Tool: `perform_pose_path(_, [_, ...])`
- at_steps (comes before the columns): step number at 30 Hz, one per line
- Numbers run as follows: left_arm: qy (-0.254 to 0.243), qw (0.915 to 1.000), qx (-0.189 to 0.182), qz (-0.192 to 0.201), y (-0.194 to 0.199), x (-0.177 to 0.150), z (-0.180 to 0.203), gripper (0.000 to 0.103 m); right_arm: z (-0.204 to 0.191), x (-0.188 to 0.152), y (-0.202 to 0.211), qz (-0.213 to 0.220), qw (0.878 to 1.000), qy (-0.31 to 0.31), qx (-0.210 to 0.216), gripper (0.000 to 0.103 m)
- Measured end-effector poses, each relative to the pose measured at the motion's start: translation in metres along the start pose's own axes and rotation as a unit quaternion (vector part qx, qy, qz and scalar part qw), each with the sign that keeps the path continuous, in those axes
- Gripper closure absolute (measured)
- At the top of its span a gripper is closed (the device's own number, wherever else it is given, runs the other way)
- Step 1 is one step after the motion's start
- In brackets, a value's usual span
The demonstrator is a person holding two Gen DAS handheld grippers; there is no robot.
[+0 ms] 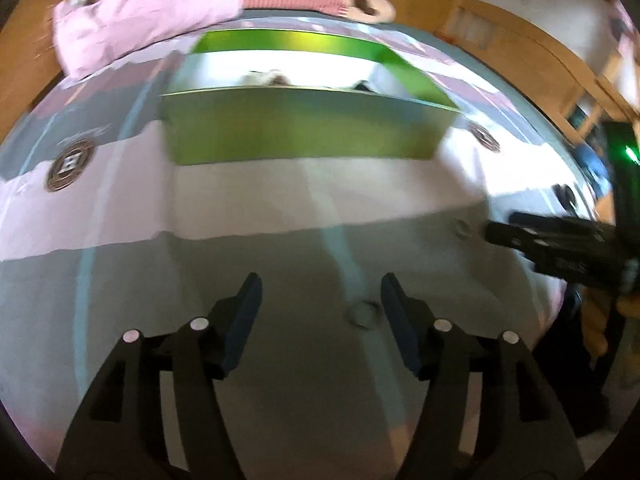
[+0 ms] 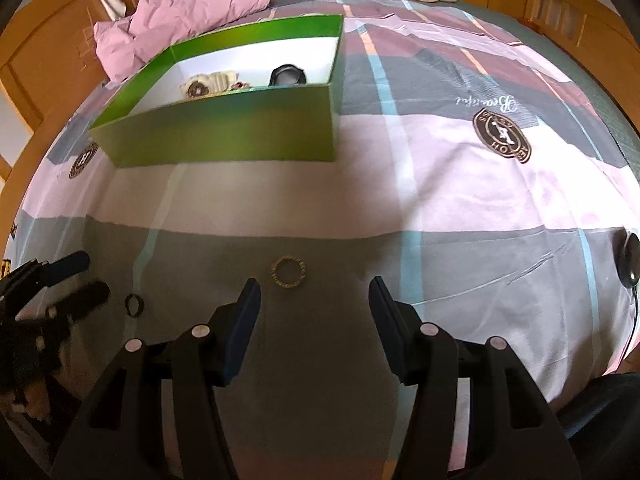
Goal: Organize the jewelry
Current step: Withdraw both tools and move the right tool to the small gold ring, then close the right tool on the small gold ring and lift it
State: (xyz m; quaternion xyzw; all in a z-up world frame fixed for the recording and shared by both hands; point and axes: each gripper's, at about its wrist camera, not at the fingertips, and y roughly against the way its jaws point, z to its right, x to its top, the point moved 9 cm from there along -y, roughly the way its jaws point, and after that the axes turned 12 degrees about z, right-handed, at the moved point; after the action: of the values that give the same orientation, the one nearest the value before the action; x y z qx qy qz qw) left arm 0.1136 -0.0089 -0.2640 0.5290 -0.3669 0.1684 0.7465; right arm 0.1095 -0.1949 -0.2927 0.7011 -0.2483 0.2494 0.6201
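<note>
Right wrist view: your right gripper is hanging open and empty, beaded ring lying just ahead on the bedsheet | left gripper is gaping over a small dark ring | risk: pads are likely snagging fabric, missing the green box.

- The right gripper is hovering over the bedsheet, jaws standing apart with nothing between them.
- A gold beaded ring is lying just beyond the fingertips.
- A small dark ring is sitting near the left gripper.
- A green box is holding jewelry.
</note>
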Motion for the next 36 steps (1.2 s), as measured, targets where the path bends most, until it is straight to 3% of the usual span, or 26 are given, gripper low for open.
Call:
perform_pose_path(5, [-0.035,0.9985,-0.038,-0.02,-0.004,-0.015,0.034,0.042,-0.002,-0.005,-0.004,-0.009,1.0,0.002,-0.002,0.047])
perform_pose_path(9, [-0.052,0.9976,-0.01,-0.046,-0.021,-0.03,0.032,0.065,-0.003,-0.006,-0.005,-0.01,1.0,-0.002,-0.004,0.047])
perform_pose_path(13, [-0.047,0.9981,0.009,-0.039,-0.024,-0.026,0.022,0.071,-0.004,-0.006,-0.005,-0.01,1.0,-0.002,-0.003,0.047])
perform_pose_path(17, [-0.02,0.9982,0.05,-0.025,-0.029,-0.017,-0.004,0.071,-0.008,-0.008,-0.005,-0.01,1.0,0.004,-0.002,0.047])
perform_pose_path(20, [0.005,0.9988,0.044,-0.021,-0.027,-0.013,-0.009,0.068,-0.015,-0.009,-0.006,-0.009,1.0,0.016,0.001,0.047])
perform_pose_path(22, [0.002,0.9989,0.044,-0.017,-0.026,-0.012,-0.008,0.056,-0.019,-0.006,-0.009,-0.008,1.0,0.025,-0.001,0.047])
perform_pose_path(27, [-0.004,0.9992,0.034,-0.022,-0.022,-0.017,-0.004,0.055,-0.019,0.002,-0.027,-0.004,0.999,0.028,-0.015,0.047])
perform_pose_path(28, [-0.004,0.9992,0.034,-0.022,-0.022,-0.018,-0.004,0.055,-0.018,0.002,-0.031,-0.005,0.999,0.027,-0.018,0.048])
perform_pose_path(30, [-0.003,0.9992,0.033,-0.023,-0.022,-0.019,-0.005,0.055,-0.02,0.002,-0.036,-0.005,0.999,0.028,-0.024,0.062])
perform_pose_path(32, [-0.001,0.9992,0.032,-0.023,-0.022,-0.019,-0.006,0.056,-0.025,0.003,-0.035,-0.002,0.999,0.029,-0.015,0.082])
perform_pose_path(34, [-0.001,0.9989,0.042,-0.021,-0.023,-0.019,-0.009,0.068,-0.034,0.001,-0.032,-0.004,0.999,0.044,-0.006,0.082])
perform_pose_path(36, [0.003,0.9986,0.05,-0.018,-0.024,-0.018,-0.012,0.073,-0.041,-0.003,-0.029,-0.005,0.999,0.049,0.004,0.082])
